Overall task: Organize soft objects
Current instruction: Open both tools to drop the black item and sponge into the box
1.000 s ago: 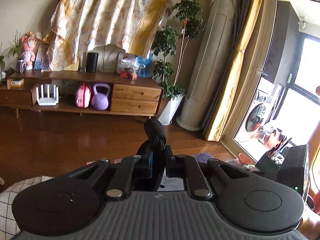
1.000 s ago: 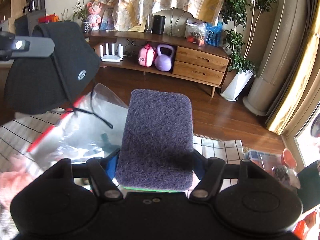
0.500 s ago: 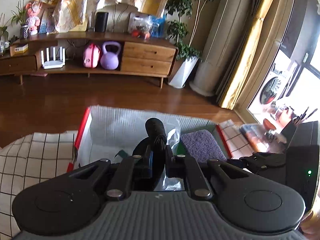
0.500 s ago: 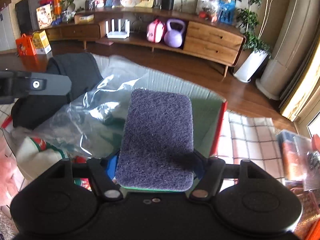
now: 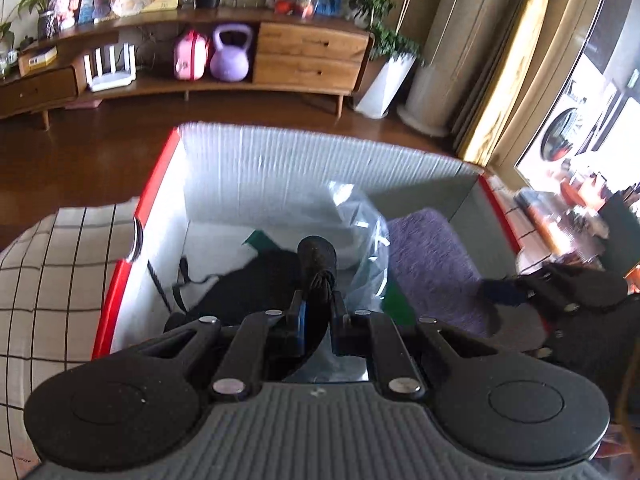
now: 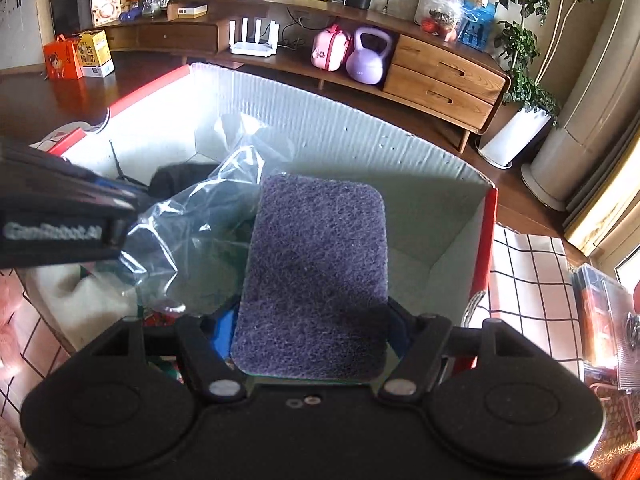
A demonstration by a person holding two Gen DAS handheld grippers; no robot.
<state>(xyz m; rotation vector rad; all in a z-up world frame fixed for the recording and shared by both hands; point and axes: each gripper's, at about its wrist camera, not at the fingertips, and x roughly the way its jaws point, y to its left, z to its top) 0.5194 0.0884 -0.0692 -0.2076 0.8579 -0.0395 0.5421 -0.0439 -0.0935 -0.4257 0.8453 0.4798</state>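
A white corrugated box (image 5: 300,160) with red rims stands on a checked cloth. My left gripper (image 5: 317,308) is shut on a bunched black fabric piece (image 5: 316,256), which hangs down into the box's left half; its straps trail on the box floor. My right gripper (image 6: 314,330) is shut on a purple scouring pad (image 6: 320,248) with a green underside, held over the box's right half. The same pad (image 5: 432,256) shows at the right in the left wrist view. A crumpled clear plastic bag (image 6: 192,224) lies in the box between the two held things.
The checked cloth (image 6: 528,264) spreads around the box on both sides. Packets and small items (image 6: 600,312) lie right of the box. Something pink (image 6: 8,308) sits at its left. A wooden sideboard (image 6: 440,76) with a purple kettlebell stands across the floor.
Both grippers have come down and tilted toward the box. The black fabric now hangs inside the box and the purple pad sits lower over its right half. Both grips are unchanged.
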